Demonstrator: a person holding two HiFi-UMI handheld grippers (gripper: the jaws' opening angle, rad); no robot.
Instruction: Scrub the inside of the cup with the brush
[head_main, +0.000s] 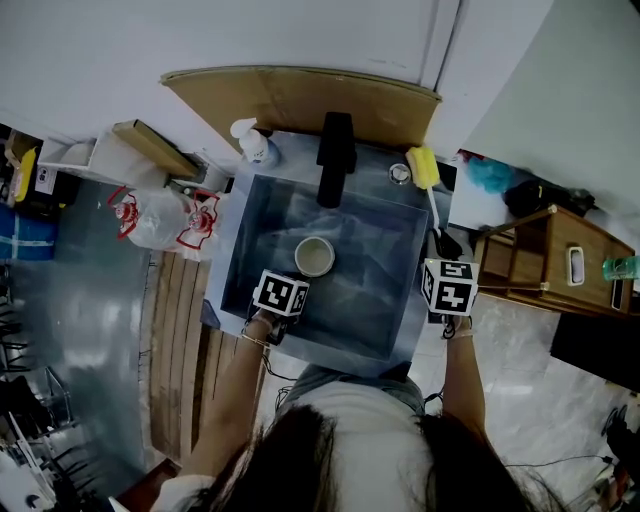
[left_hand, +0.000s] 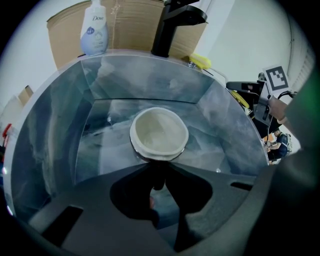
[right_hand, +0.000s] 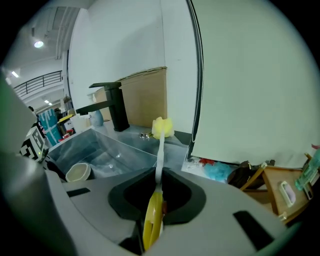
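Note:
A pale cup (head_main: 314, 256) stands upright on the floor of the steel sink (head_main: 392, 345); its empty inside (left_hand: 159, 132) faces up. My left gripper (left_hand: 158, 171) reaches down into the sink at the cup's near side, its jaws shut on a dark part just under the rim. The brush has a yellow sponge head (right_hand: 162, 127), a white stem and a yellow grip (right_hand: 153, 215). Its head (head_main: 421, 167) lies on the counter at the sink's back right corner. My right gripper (right_hand: 157, 192) is shut on the brush's grip, to the right of the sink (head_main: 444, 248).
A black faucet (head_main: 336, 158) rises at the sink's back edge, with a soap bottle (left_hand: 94, 32) to its left and cardboard (head_main: 300, 95) behind. A wooden shelf (head_main: 560, 260) stands to the right. Plastic bags (head_main: 160, 218) lie to the left.

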